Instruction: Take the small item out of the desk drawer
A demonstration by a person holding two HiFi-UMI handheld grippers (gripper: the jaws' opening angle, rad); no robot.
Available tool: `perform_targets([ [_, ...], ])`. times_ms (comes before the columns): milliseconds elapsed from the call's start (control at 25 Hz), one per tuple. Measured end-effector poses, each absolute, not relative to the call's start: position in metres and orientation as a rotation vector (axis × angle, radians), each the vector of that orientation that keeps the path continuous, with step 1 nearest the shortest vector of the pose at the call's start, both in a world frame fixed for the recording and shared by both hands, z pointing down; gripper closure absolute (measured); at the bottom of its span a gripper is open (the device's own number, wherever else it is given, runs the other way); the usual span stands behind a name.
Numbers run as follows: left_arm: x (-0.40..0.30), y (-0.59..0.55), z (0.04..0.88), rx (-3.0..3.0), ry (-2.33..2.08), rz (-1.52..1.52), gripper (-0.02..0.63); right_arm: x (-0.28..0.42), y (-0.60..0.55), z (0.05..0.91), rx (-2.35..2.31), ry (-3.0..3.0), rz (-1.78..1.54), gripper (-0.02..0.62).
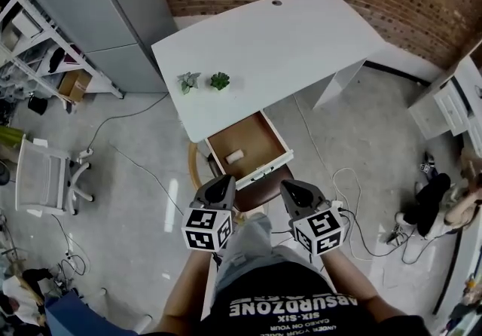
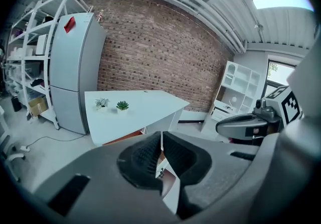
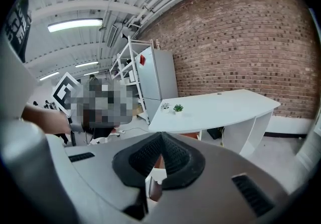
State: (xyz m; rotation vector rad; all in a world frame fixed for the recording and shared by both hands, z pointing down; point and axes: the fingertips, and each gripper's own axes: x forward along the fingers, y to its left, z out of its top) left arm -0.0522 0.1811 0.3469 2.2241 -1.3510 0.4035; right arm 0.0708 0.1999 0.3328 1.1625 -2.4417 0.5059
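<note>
Nearest, the left hand-held gripper [image 1: 219,185] and right hand-held gripper [image 1: 298,191] hang side by side, each with jaws pressed together on nothing. Just beyond, a brown chair seat [image 1: 263,182] sits under the pulled-out drawer [image 1: 260,137], which juts past the tabletop [image 1: 301,33] edge, with open floor to its left. A small white item [image 1: 235,156] lies inside, towards the near left. Farther, two potted plants [image 1: 219,81] stand by the tabletop's left edge

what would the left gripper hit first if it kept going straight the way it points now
Probably the open drawer, its white front near the left corner, just ahead of the shut left gripper. Depth is unclear; if held higher, it could pass over toward the small item inside.
</note>
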Motion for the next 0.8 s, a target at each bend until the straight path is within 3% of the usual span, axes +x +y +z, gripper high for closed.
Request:
perform_targets([
  [280, -0.061, 0.143, 0.353, 2.221, -1.356, 0.4, 0.59, 0.064, 0.16, 0.338, 1.119, -2.438, 0.513, 0.598],
  [600, -0.062, 0.109, 0.365, 2.268, -1.321, 0.47, 0.463, 0.06, 0.125, 0.348, 1.097, -2.428, 0.524, 0.598],
  [800, -0.065, 0.098, 0.384, 2.286, -1.291, 0.571, 0.42, 0.056, 0.111, 0.357, 1.07, -2.415, 0.527, 0.598],
])
